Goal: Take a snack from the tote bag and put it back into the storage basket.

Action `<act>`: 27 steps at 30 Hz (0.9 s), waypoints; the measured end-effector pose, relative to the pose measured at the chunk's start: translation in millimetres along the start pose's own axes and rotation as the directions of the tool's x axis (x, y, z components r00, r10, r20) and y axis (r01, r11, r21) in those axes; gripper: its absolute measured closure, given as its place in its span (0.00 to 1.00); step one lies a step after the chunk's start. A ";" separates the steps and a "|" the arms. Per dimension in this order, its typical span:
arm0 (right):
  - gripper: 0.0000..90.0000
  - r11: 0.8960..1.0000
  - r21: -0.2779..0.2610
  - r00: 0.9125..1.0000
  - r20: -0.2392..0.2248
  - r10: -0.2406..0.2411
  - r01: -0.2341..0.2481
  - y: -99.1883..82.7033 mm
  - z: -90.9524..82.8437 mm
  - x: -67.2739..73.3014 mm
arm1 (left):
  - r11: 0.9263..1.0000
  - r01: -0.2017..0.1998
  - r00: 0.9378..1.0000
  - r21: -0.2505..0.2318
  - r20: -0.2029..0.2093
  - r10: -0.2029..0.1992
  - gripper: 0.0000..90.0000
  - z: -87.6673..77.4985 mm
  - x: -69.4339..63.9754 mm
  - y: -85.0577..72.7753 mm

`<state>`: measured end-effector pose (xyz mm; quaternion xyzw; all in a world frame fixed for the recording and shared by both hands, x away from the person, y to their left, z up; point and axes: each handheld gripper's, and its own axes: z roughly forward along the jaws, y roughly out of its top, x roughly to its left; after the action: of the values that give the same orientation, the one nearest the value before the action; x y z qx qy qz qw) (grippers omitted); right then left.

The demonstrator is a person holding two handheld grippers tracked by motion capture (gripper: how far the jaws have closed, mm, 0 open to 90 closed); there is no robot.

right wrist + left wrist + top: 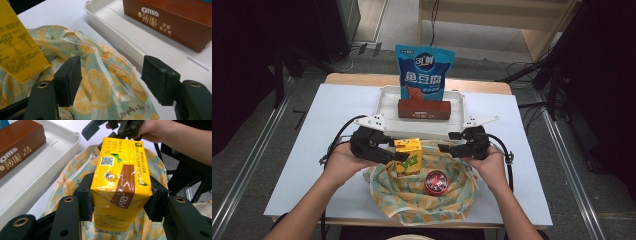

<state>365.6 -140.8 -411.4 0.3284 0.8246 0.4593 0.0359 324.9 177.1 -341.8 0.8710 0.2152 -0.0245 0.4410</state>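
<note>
My left gripper (121, 197) clamps a glossy yellow carton (121, 187); my right gripper (113, 80) gapes above a soft lemon-print cloth (100, 82).

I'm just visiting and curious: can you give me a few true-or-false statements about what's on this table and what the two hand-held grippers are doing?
1. The left gripper clamps the yellow drink carton. True.
2. The right gripper holds the red can. False: its jaws are open, nothing between the pads.
3. The brown cookie box lies in the white tray. True.
4. The blue snack bag lies flat on the lemon-print bag. False: it stands upright at the tray's far side.
</note>
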 end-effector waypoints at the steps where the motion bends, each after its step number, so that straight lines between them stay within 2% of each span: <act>1: 0.37 1.000 0.002 1.000 0.000 0.000 0.000 -0.6 0.2 0.5 | 1.000 0.003 1.000 -0.003 0.002 -0.003 0.56 -0.7 0.6 0.8; 4: 0.37 1.000 0.002 1.000 -0.004 0.009 -0.009 -1.9 -0.7 0.8 | 1.000 0.007 1.000 -0.006 0.005 -0.007 0.56 -3.2 2.8 3.1; 15: 0.37 1.000 -0.005 1.000 -0.005 -0.008 0.008 -2.1 -1.2 1.1 | 1.000 0.023 1.000 -0.016 0.004 -0.023 0.56 -13.7 12.4 10.9; 24: 0.37 1.000 -0.005 1.000 -0.009 -0.006 0.006 -1.8 1.8 1.6 | 0.999 0.028 1.000 -0.030 0.002 -0.028 0.56 -21.2 20.7 15.5; 27: 0.37 1.000 -0.004 1.000 -0.011 -0.006 0.006 -1.3 2.2 2.1 | 0.999 0.018 1.000 -0.029 -0.005 -0.019 0.56 -23.6 25.0 14.4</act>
<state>364.1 -138.5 -413.2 0.3233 0.8248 0.4627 0.0332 349.7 196.8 -322.3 0.8624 0.2247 -0.0232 0.4529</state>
